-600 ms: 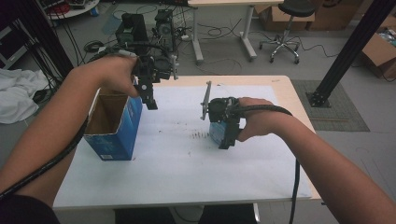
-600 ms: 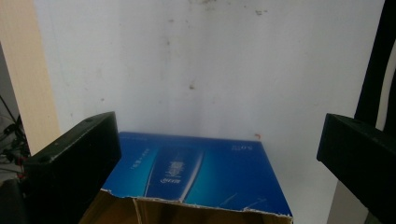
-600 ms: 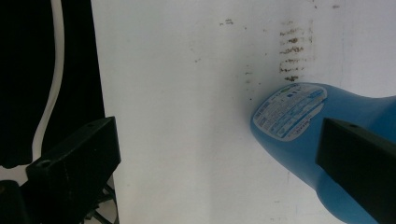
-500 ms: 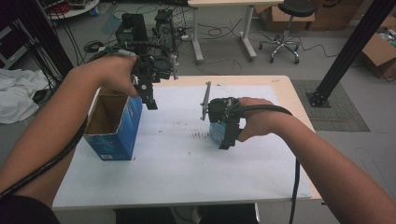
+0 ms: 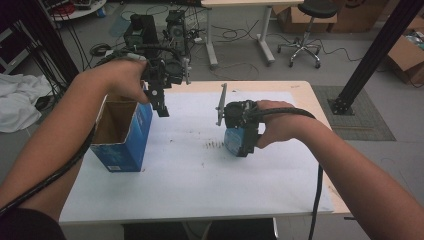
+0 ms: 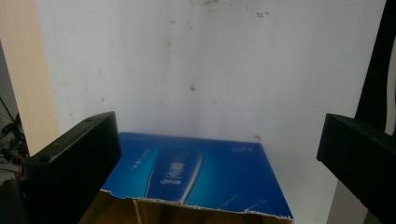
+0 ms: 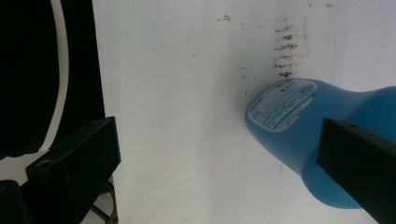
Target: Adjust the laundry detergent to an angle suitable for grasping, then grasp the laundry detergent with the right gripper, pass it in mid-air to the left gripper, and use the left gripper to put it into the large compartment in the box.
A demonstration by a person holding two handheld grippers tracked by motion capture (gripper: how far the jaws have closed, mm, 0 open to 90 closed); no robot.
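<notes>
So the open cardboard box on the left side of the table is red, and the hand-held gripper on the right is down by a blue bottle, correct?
Not quite: the box is blue, not red, with a plain brown inside, as the high view shows. The rest holds: it stands open on the left of the table, and the right hand-held gripper is down by the blue bottle.
</notes>
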